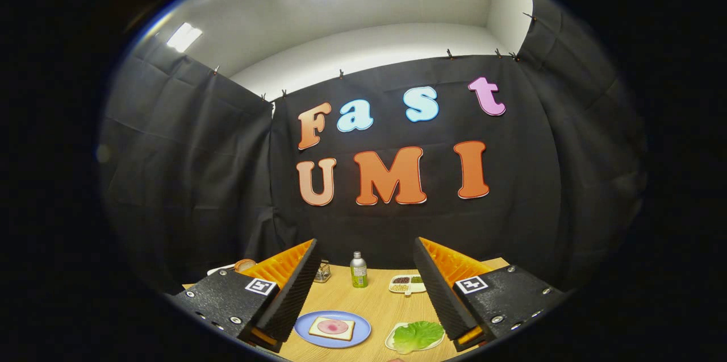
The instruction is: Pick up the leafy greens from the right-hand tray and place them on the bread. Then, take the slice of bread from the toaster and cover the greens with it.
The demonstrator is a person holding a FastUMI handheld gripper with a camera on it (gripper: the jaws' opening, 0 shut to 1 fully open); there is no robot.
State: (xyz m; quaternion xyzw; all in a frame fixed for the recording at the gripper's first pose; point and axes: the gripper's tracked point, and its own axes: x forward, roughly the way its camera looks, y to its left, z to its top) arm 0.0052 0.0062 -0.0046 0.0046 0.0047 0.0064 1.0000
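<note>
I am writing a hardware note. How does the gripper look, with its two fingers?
The gripper has two wedge-shaped fingers, orange and ribbed outside, with black textured pads inside. Each sits on a black speckled block with silver screws and a square black-and-white marker.

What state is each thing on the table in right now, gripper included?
gripper: open, fingers wide apart, holding nothing
leafy greens: lying on their white tray, untouched
bread: flat on the blue plate, pink slice on top, no greens yet
bottle: upright, capped
divided dish: compartments filled
</note>
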